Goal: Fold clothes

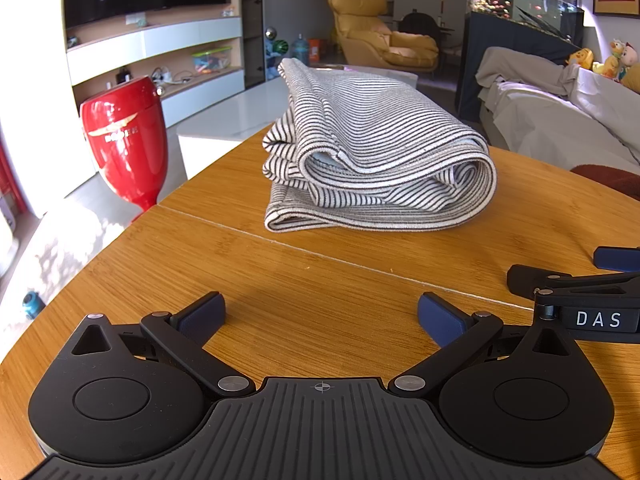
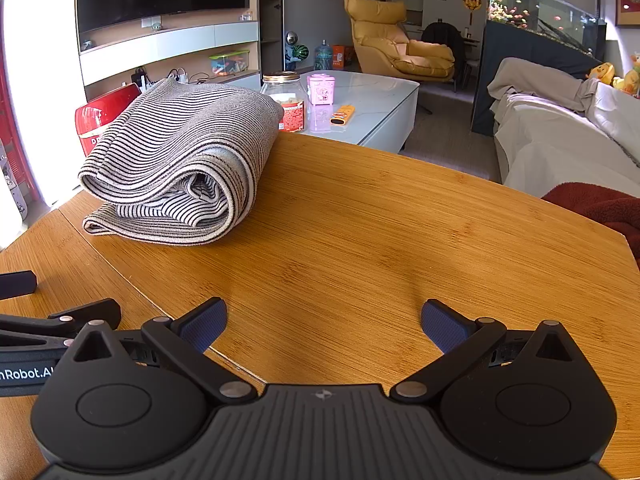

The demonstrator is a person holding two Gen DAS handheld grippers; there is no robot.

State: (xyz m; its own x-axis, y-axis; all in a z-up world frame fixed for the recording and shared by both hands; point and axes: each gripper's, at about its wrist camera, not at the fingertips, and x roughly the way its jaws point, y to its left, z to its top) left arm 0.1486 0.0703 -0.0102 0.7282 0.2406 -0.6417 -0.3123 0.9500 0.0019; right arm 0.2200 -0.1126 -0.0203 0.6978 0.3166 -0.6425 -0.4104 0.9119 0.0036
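Observation:
A black-and-white striped garment (image 1: 372, 148) lies folded in a thick bundle on the wooden table (image 1: 280, 280), straight ahead in the left wrist view and at the upper left (image 2: 180, 160) in the right wrist view. My left gripper (image 1: 322, 318) rests low over the table's near part, open, nothing between its blue pads, well short of the garment. My right gripper (image 2: 324, 322) is open too, empty, beside the left one and to the right of the garment. The right gripper's black body (image 1: 580, 300) shows at the right edge of the left wrist view.
A red vase-shaped object (image 1: 124, 140) stands on the floor left of the table. Behind the table is a white coffee table (image 2: 372, 100) with a jar, a pink tin and an orange remote. A covered sofa (image 2: 560, 136) and a red cloth (image 2: 600, 204) lie to the right.

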